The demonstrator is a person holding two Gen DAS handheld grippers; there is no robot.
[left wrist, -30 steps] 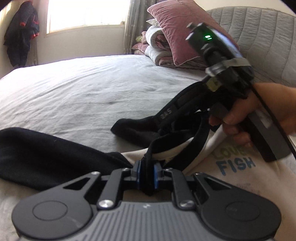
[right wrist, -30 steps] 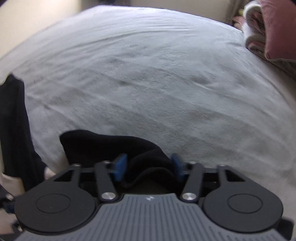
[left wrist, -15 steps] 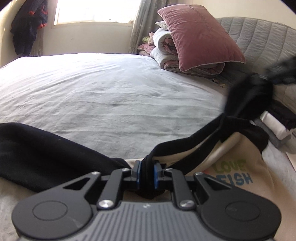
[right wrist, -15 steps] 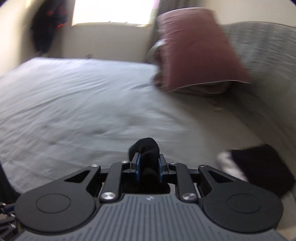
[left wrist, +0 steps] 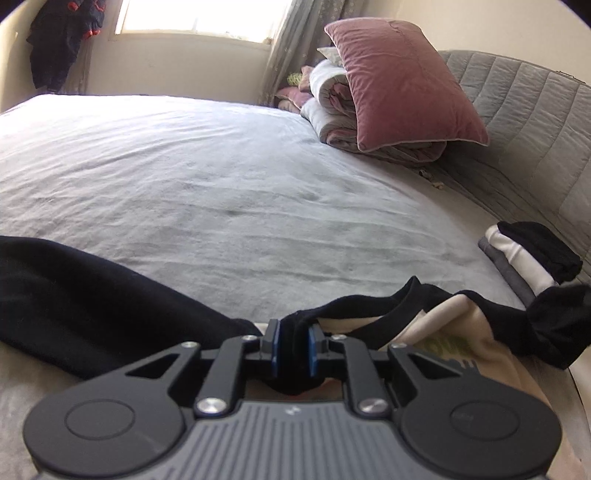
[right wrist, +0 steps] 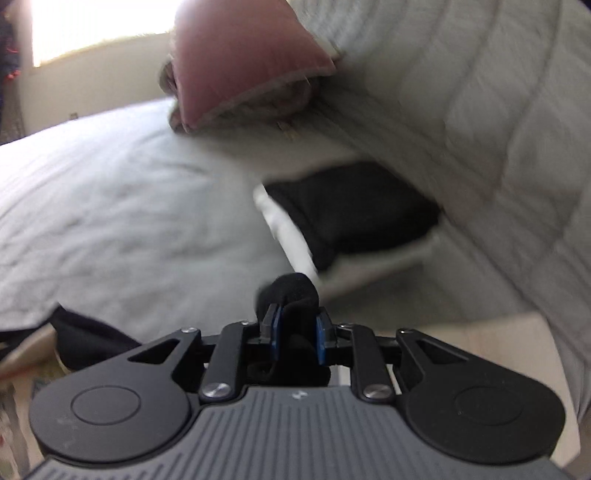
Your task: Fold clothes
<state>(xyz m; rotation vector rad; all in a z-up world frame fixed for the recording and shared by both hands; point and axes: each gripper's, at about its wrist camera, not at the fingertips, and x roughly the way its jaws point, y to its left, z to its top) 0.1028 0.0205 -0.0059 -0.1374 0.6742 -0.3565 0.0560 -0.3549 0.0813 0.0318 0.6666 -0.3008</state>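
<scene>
Since a second ago, our right claw (right wrist: 297, 338) has closed on a black sleeve end and swung toward the headboard side. We hold the cream sweatshirt with black sleeves and collar (left wrist: 458, 332) low over the grey bed sheet (left wrist: 221, 177); our left claw (left wrist: 293, 349) is clamped on its black collar band. Best now: keep both grips level and taut. A folded stack (right wrist: 347, 221) lies near the grey quilted headboard (right wrist: 480, 110).

A home bedroom: wide bed (left wrist: 229, 177) under a grey sheet, quilted grey headboard (left wrist: 517, 122) at right, pink pillow (left wrist: 399, 81) on rolled bedding (left wrist: 332, 110) at far right, sunlit window (left wrist: 199, 14) and dark jacket (left wrist: 59, 37) hung far left.
</scene>
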